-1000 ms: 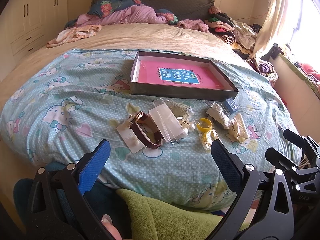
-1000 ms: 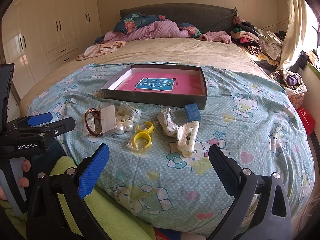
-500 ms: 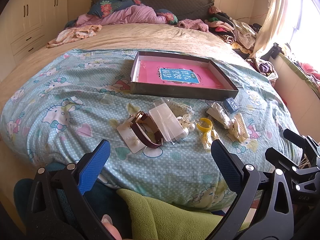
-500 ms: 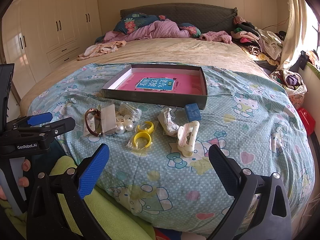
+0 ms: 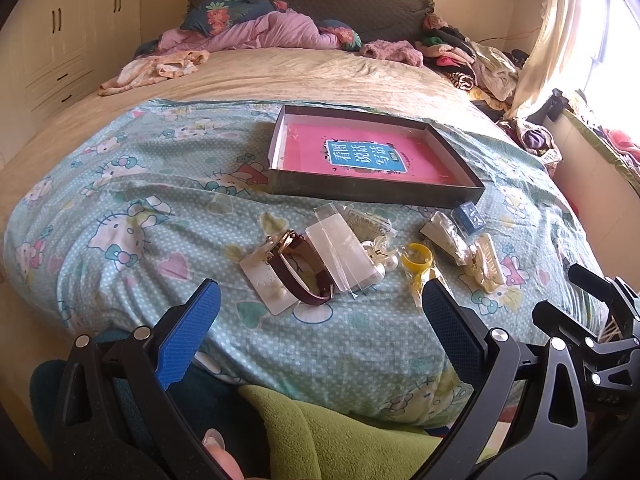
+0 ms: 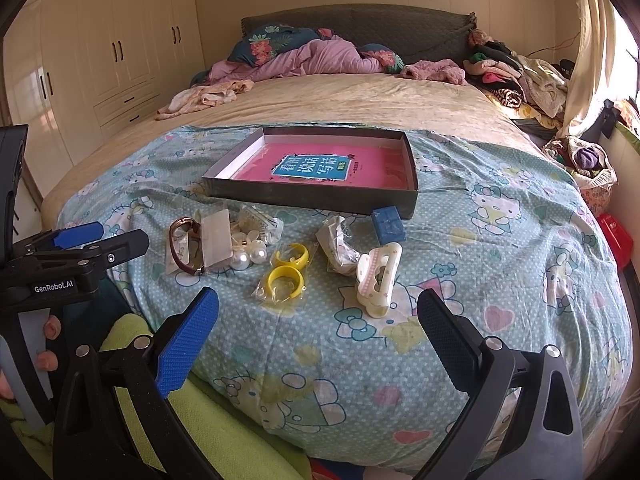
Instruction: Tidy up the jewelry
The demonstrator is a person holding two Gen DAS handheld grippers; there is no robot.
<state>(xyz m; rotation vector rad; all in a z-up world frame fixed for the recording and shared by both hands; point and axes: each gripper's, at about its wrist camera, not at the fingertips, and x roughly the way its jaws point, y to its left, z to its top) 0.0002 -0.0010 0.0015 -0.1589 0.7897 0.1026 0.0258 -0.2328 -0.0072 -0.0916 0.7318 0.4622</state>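
A shallow dark box (image 5: 376, 196) (image 6: 316, 200) with a pink bottom lies on the bed. In front of it lie loose pieces: a brown-strap watch (image 5: 302, 272) (image 6: 182, 246), clear packets (image 5: 340, 254), pearl earrings (image 6: 250, 258), yellow rings (image 5: 417, 258) (image 6: 285, 278), a cream hair claw (image 5: 486, 266) (image 6: 378, 278), a small blue box (image 5: 469, 217) (image 6: 388, 225). My left gripper (image 5: 320, 312) is open and empty, near the bed's front edge, short of the watch. My right gripper (image 6: 318, 318) is open and empty, short of the hair claw.
The pieces lie on a blue cartoon-print sheet (image 5: 132, 208). Bedding and clothes are piled at the head of the bed (image 6: 320, 60) and at the right (image 6: 516, 80). Wardrobes (image 6: 100, 60) stand left. Green fabric (image 5: 340, 436) lies below the grippers.
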